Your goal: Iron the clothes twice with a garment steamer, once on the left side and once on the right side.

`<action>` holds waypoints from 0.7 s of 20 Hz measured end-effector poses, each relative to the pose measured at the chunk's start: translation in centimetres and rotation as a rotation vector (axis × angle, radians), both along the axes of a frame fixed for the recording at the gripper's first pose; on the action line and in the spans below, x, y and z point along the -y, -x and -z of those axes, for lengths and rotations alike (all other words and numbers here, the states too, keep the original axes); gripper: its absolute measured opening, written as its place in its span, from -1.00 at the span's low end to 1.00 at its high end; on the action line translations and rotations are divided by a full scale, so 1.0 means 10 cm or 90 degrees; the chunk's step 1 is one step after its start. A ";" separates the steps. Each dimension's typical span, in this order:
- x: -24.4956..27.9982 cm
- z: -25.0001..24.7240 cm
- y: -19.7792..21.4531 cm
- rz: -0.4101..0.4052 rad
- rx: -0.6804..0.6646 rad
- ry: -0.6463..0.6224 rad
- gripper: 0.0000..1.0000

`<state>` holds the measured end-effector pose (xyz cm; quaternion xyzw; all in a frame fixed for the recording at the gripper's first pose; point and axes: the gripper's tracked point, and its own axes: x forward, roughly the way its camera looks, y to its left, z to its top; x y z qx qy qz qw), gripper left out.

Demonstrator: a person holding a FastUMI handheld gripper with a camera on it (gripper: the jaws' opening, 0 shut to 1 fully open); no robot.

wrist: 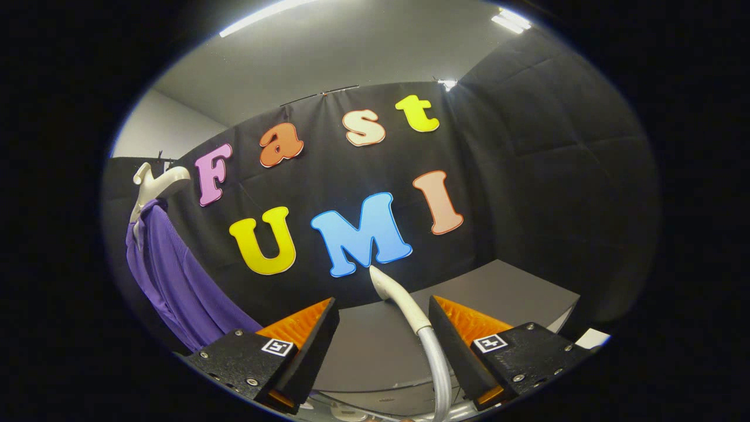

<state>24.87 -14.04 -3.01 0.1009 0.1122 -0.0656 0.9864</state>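
Steamer head [394, 296] stands between the wide-spread fingers [384, 340], untouched; one purple garment [176, 275] hangs beyond

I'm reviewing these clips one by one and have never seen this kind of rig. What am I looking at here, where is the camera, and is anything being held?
The camera rides on hand-held tongs and looks forward along their two fingers, the wedge shapes at the bottom. The fingers are apart. Between them rises a white steamer head on a grey hose, close against one finger, so nothing looks squeezed. Beyond them lies a grey table. Off to the side, a purple garment hangs from a white hanger against the black booth wall.
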 end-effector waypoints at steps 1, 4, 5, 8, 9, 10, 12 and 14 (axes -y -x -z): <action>0.07 0.04 -0.13 -0.005 -0.003 -0.016 0.91; 0.28 0.22 -0.50 -0.007 -0.025 -0.061 0.91; 0.34 0.30 -0.60 -0.007 -0.036 -0.074 0.90; 0.47 0.56 -0.88 -0.020 -0.079 -0.093 0.90; 0.52 0.66 -0.97 -0.027 -0.098 -0.098 0.90; 0.54 0.75 -1.04 -0.037 -0.116 -0.106 0.90; 0.51 0.93 -1.13 -0.066 -0.154 -0.143 0.90; 0.45 1.06 -1.22 -0.100 -0.193 -0.185 0.90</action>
